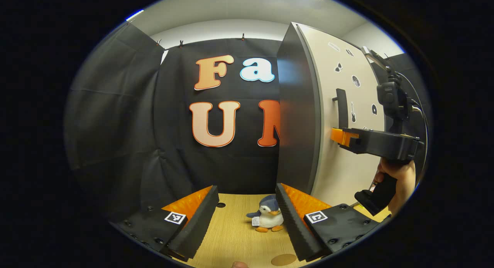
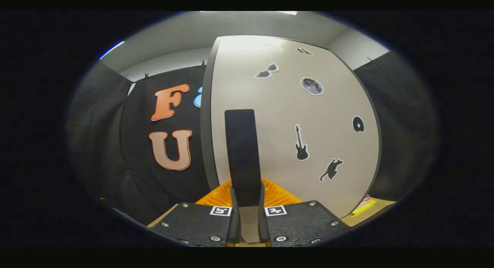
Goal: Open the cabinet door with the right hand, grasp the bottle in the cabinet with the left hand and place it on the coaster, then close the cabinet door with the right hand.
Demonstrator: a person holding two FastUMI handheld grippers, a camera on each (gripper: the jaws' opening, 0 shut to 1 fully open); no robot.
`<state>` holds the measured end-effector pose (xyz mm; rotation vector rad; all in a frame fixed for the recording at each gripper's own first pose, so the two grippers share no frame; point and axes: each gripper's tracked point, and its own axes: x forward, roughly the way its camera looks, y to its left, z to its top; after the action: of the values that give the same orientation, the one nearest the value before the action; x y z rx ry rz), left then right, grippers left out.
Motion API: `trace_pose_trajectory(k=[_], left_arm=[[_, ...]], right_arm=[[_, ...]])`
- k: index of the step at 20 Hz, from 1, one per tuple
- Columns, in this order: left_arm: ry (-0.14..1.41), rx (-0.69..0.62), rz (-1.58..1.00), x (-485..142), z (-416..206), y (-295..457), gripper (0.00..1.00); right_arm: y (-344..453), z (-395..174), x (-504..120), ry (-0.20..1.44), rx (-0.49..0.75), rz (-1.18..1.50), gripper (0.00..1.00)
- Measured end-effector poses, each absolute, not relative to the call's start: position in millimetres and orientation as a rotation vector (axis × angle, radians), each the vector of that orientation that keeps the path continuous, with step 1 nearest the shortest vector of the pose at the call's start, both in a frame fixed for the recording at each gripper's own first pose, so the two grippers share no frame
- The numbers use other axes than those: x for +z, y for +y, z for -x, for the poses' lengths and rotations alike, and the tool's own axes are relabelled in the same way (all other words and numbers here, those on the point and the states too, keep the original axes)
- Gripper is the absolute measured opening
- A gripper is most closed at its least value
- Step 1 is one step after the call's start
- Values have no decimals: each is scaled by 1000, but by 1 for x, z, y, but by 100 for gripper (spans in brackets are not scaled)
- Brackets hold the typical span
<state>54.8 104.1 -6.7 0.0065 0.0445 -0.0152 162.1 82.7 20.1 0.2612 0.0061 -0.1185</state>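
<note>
Right gripper [image 2: 247, 198] clamped on the door handle [image 2: 240, 152], frame centre.
We'd pull slowly along the hinge arc; left gripper [image 1: 247, 218] waits open, low.

No words, brands or numbers can be read; the cabinet door [image 2: 289, 125] bears picture stickers [image 2: 312, 85] only, without any lettering.

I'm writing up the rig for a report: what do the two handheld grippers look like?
Both are black, with orange ribbed fingers faced in black padding, screwed plates and square black-and-white markers. The left gripper shows this. The right gripper has a black pistol handle, a camera on top and a cable looping behind.
</note>
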Motion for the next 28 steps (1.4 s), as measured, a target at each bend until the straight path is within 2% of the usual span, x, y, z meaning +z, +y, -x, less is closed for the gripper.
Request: trace_pose_trajectory(k=[3, 4, 5, 12, 14, 16, 17, 23, 28], left_arm=[[44, -13, -4, -4, -60, 109, 99], [44, -17, 5, -4, -59, 108, 96], [44, -18, 14, -4, -57, 106, 99], [2, -30, 5, 10, -43, 77, 94], [-13, -28, 5, 15, -39, 62, 97], [-16, -37, 15, 16, -33, 41, 94], [-15, -46, 22, 16, -31, 29, 97], [-25, -88, 41, 22, -14, -41, 94], [-33, -104, 21, 27, -3, -90, 94]], right_arm=[[82, -141, 28, -2, -123, -267, 15], [82, -134, 30, 1, -119, -267, 16], [81, -127, 33, 5, -109, -265, 15], [62, -74, 43, 23, -26, -285, 16], [50, -64, 43, 30, 15, -301, 16], [41, -56, 41, 41, 75, -319, 16], [36, -50, 42, 43, 107, -328, 16], [15, -30, 38, 47, 296, -305, 18], [-7, -18, 34, 62, 360, -369, 17]])
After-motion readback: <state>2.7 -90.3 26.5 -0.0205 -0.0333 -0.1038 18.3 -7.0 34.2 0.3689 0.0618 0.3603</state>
